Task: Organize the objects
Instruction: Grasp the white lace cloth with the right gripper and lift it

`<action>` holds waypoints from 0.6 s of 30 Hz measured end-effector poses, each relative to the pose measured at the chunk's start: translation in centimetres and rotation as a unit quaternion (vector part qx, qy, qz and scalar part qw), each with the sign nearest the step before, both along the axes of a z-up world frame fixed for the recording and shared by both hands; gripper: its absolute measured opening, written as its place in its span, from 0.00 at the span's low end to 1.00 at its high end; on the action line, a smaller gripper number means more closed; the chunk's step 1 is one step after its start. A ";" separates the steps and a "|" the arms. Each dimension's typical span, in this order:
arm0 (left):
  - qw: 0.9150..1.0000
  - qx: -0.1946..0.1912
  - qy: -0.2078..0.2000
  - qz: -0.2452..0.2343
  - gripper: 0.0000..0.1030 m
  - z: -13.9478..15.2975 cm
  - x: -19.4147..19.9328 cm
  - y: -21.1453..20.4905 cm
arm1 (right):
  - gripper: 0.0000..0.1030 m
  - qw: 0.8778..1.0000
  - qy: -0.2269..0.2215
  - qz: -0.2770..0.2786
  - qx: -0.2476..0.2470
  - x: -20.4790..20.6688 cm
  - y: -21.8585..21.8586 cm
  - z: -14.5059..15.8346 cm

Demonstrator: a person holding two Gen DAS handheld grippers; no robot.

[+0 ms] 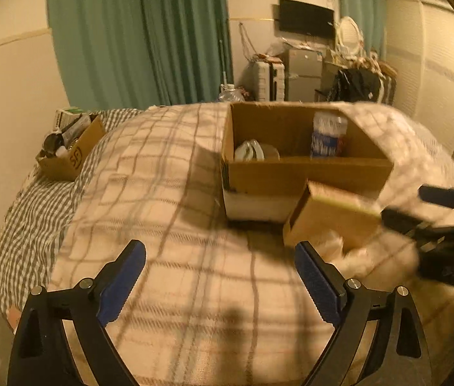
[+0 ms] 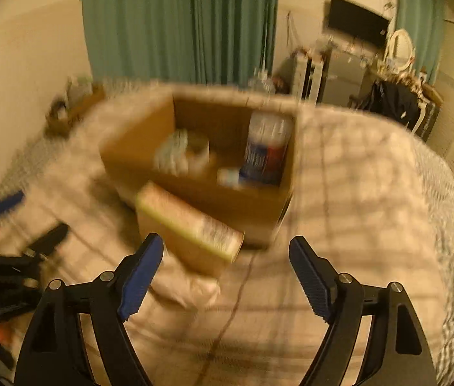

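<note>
Blue-padded fingers of the left gripper sit spread wide over the plaid blanket, pinching nothing. Right gripper likewise spread and empty; its own view is smeared by motion blur.

Task's thing in hand: a small flat cardboard box with a yellow-green edge, lying tilted on a rumpled fold of blanket, just ahead of the right gripper and slightly toward its left finger. Seen from the left wrist, the same box is ahead and to the right, with the right gripper reaching in from the side, one dark finger near or touching the box's edge; contact cannot be settled.

Beyond it, an open cardboard carton stands on the bed. Inside: a blue-and-white labelled container upright near the far right corner, and pale rounded items on the left.

Judgement: step looks like the pick of the small box, for dropping into the carton. Next move calls for centring the right fingers across the box's narrow sides, closing, lifting over the carton's near wall.

Hard to make out: box label unreadable; pale items unidentifiable; carton floor mostly hidden by its near wall. A second cardboard box of clutter sits far left, contents indistinct.
</note>
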State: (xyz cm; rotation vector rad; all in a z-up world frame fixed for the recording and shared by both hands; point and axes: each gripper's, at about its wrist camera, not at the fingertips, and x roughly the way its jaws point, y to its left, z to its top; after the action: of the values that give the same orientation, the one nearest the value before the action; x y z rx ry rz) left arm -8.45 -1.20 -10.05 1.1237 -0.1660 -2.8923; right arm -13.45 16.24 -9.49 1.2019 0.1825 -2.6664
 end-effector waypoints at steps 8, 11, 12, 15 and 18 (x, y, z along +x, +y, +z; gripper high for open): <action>0.999 0.015 -0.042 0.021 0.93 -2.3 -1.2 -1.3 | 0.78 0.998 -0.065 0.026 -0.003 -1.0 -1.3 -3.4; 0.998 0.034 -0.046 0.029 0.93 -2.6 -1.1 -2.2 | 0.78 0.994 -0.096 0.044 0.009 -1.4 -3.0 -5.0; 0.998 0.040 -0.045 0.033 0.93 -2.6 -1.1 -2.4 | 0.78 0.993 -0.105 0.047 0.013 -1.6 -3.4 -5.6; 0.998 0.042 -0.044 0.034 0.93 -2.5 -1.0 -2.5 | 0.68 0.989 -0.132 0.055 0.026 -2.3 -4.5 -7.3; 0.998 0.038 -0.044 0.029 0.93 -2.5 -1.0 -2.2 | 0.29 0.988 -0.142 0.051 0.041 -2.4 -4.7 -7.9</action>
State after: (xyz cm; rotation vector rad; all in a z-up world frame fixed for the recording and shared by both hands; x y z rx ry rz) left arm -9.47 -3.43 -12.58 1.2474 -0.0261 -2.8224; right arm -15.89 11.55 -17.36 1.5362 0.2995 -2.3877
